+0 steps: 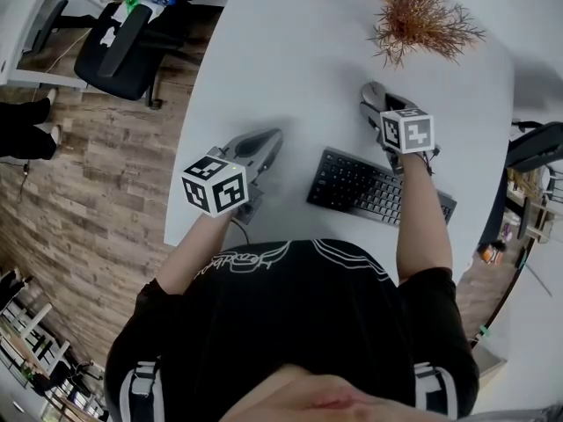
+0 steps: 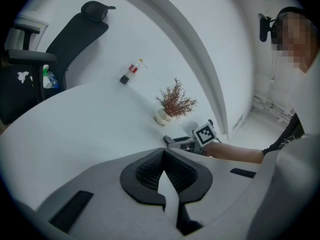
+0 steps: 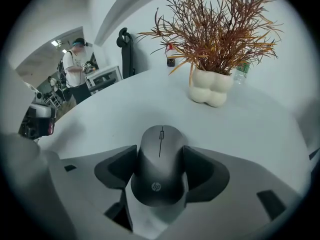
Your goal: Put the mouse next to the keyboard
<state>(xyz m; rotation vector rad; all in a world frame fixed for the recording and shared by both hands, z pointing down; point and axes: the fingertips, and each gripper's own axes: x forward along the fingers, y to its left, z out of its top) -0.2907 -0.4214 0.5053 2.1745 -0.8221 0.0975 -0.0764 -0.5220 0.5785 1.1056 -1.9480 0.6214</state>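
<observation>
Right tool [image 1: 376, 104] is pinching the dark mouse [image 3: 159, 164] by its flanks, while the left tool [image 1: 262, 148] is hovering with its jaws pressed together on nothing, likely held aside so the carrying hand has room. Under both, the white counter [image 1: 281, 51] is carrying everything; whether the mouse is resting on it or lifted just clear I cannot tell. Behind the right tool, toward the person and the left tool, the black keyboard [image 1: 378, 187] is lying at a slant, serving as the landmark the mouse must end up beside. Ahead of the right tool, the dried plant [image 3: 215, 29] in its pale pot is standing well apart, so it is not crowding the grip. Between the jaws, the mouse is pointing its wheel end away from the tool, and the pads [image 3: 205, 176] are gripping its waist, probably because that narrowing is giving the firmest hold; it is sitting just past the keyboard's far right corner, near but seemingly not yet alongside.
</observation>
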